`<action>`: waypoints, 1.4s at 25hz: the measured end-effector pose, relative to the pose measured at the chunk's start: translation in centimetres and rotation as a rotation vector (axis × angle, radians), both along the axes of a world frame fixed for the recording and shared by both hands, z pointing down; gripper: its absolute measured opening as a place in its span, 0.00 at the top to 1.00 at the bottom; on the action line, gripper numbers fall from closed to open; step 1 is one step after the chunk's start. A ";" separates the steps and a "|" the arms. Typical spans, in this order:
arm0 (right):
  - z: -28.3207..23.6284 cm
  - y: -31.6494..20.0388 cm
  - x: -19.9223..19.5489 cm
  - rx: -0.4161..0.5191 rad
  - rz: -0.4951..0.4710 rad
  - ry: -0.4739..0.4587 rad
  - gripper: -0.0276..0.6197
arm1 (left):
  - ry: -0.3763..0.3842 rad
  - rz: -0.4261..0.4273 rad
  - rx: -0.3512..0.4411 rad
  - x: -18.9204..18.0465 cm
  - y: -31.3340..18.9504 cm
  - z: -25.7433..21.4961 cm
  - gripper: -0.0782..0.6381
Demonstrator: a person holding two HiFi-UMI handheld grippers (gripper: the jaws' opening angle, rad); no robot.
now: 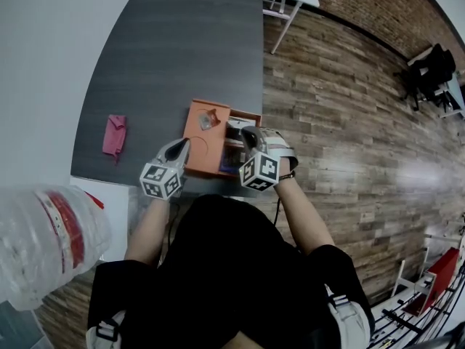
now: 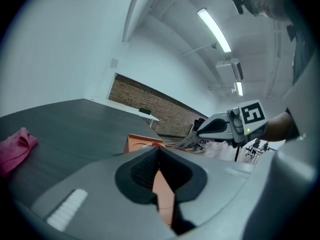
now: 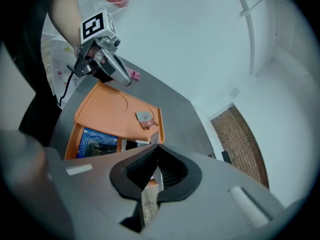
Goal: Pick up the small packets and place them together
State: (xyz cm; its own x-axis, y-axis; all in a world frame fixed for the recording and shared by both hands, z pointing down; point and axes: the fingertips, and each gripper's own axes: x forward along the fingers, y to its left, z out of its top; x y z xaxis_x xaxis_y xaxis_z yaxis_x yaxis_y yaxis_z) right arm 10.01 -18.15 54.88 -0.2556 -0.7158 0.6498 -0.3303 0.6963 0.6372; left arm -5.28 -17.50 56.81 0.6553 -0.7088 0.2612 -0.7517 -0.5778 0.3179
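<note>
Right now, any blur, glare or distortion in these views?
Head view: clear plastic thing at lower left is close and out of focus; glare streak on the wooden floor. Left gripper view: ceiling light blows out; fisheye bends the walls. Right gripper view: dark vignette, orange tray sharp.

open office: brick wall (image 1: 363, 6), plank floor (image 1: 341, 122), desks (image 1: 174, 64), strip lights (image 2: 214, 30)
</note>
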 end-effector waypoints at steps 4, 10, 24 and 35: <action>-2.0 -0.4 -1.1 0.045 -0.033 -0.016 0.95 | -0.047 0.014 0.035 0.3 -0.3 -0.9 0.89; -3.2 -0.8 -3.7 0.076 -0.089 -0.030 0.95 | -0.019 -0.034 0.066 -1.2 -0.2 -2.8 0.89; -1.2 1.6 -10.9 0.036 -0.252 -0.033 0.95 | -0.006 -0.171 0.028 -6.5 3.7 -1.8 0.89; 2.7 6.0 -11.9 -0.079 -0.227 -0.035 0.95 | 0.046 -0.166 -0.001 -6.1 5.8 -0.3 0.89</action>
State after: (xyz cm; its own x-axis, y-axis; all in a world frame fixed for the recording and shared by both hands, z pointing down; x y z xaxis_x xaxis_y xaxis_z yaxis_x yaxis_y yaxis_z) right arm -1.87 -12.20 57.57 -0.4278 -0.5845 0.6894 -0.1805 0.8026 0.5685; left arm -11.40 -11.69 56.50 0.5408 -0.8079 0.2341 -0.8212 -0.4470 0.3548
